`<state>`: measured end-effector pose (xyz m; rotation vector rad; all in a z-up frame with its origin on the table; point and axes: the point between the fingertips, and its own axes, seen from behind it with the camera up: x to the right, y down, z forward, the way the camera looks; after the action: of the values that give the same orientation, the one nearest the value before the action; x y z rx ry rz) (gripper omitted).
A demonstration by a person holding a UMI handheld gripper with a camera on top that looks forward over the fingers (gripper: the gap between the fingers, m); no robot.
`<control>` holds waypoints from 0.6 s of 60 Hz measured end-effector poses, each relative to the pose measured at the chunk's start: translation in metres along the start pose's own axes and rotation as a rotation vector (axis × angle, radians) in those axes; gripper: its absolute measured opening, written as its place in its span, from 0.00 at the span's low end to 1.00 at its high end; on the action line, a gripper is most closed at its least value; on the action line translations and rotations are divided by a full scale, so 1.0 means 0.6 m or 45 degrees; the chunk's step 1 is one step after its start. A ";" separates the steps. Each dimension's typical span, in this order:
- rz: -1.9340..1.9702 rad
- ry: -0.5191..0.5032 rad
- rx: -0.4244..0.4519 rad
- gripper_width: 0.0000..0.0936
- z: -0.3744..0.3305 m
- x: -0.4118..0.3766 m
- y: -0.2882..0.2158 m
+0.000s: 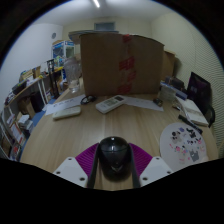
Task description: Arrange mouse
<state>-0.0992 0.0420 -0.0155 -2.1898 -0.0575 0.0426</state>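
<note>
The claw (114, 168) grips a black rounded mouse (114, 154) above the wooden tabletop (90, 135); a white remote control (111, 103) and a brown cardboard box (118, 62) lie beyond

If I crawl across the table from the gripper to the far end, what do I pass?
Black mouse between the gripper fingers, then bare wooden table, then the white remote control, then the big cardboard box.

A home office: wooden desk (90, 130); bookshelves (25, 95); cardboard box (120, 62).
</note>
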 end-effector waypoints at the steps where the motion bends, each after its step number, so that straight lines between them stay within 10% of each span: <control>1: 0.002 0.005 -0.003 0.55 0.000 0.000 0.000; 13: -0.007 -0.029 -0.070 0.39 -0.016 -0.017 -0.002; 28: -0.015 0.024 0.404 0.38 -0.193 0.146 -0.286; 36: 0.046 0.163 0.369 0.38 -0.187 0.336 -0.269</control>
<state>0.1035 0.0559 0.1789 -1.8991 0.0570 -0.0654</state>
